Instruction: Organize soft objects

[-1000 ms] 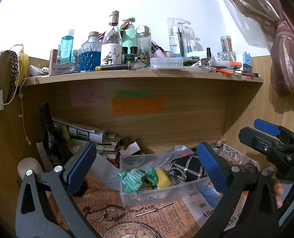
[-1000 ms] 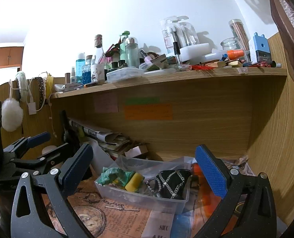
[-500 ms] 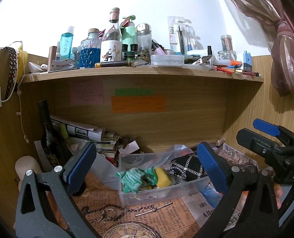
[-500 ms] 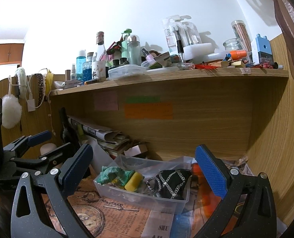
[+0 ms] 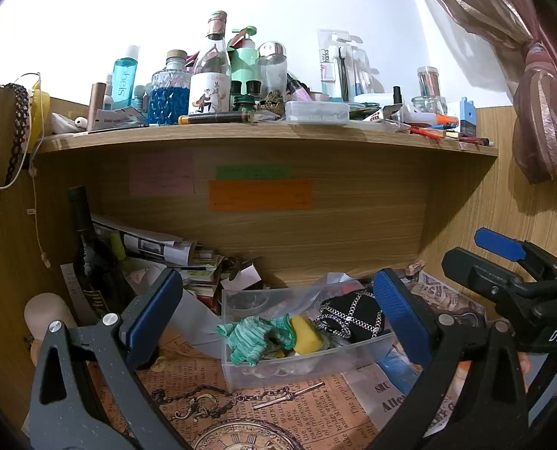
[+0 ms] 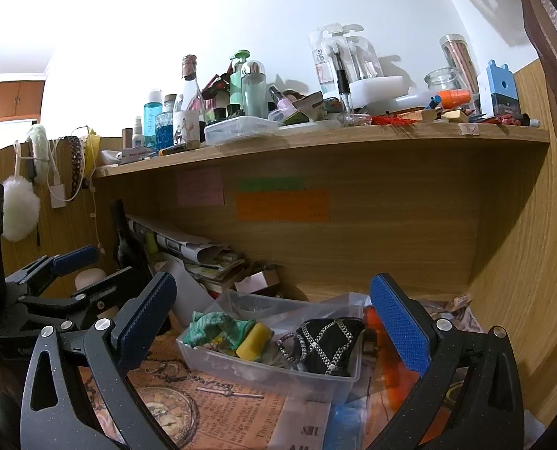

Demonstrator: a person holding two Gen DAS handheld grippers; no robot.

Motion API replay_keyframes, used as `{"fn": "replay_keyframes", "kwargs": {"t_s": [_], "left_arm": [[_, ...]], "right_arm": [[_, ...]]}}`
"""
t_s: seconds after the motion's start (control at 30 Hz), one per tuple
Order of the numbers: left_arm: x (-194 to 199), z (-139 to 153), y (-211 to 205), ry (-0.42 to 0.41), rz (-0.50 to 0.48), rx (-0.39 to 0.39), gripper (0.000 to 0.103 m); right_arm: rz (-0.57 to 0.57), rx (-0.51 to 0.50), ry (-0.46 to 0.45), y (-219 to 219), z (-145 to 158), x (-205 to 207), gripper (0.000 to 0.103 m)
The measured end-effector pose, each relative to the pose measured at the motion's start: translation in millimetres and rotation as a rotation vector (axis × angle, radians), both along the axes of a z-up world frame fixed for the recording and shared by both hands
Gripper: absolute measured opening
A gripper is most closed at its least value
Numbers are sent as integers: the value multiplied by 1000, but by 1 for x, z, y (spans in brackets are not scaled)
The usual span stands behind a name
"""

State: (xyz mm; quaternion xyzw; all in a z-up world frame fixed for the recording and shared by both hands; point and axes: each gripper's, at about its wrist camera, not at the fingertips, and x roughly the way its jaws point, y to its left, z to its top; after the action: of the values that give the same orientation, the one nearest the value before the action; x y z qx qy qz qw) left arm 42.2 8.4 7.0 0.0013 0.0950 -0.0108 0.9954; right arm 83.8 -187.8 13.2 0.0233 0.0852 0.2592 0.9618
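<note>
Wooden worktop (image 5: 308, 412) under a cluttered shelf (image 5: 263, 137), covered with printed paper. Clear plastic bin (image 5: 301, 362) sits on it, holding a green cloth (image 5: 250, 339), a yellow sponge (image 5: 305, 339) beside it, and a black studded pouch (image 5: 351, 317) at the right end. Left gripper (image 5: 274, 311) fingers spread wide, empty. Right gripper (image 6: 273, 313) likewise agape, holding nothing.

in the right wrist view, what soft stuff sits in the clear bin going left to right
crumpled green knit cloth → yellow sponge block → black quilted pouch with silver chain pattern, all inside the clear plastic bin.
</note>
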Motion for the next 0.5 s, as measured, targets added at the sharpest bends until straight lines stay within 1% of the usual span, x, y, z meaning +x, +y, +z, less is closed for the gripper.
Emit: {"fn": "replay_keyframes", "kwargs": {"t_s": [0.33, 0.5], "left_arm": [[0, 0, 0, -15, 8, -2, 103], [0, 0, -2, -6, 5, -11, 103]], "right_arm": [[1, -2, 2, 1, -1, 0, 103], [8, -7, 4, 1, -2, 2, 103]]}}
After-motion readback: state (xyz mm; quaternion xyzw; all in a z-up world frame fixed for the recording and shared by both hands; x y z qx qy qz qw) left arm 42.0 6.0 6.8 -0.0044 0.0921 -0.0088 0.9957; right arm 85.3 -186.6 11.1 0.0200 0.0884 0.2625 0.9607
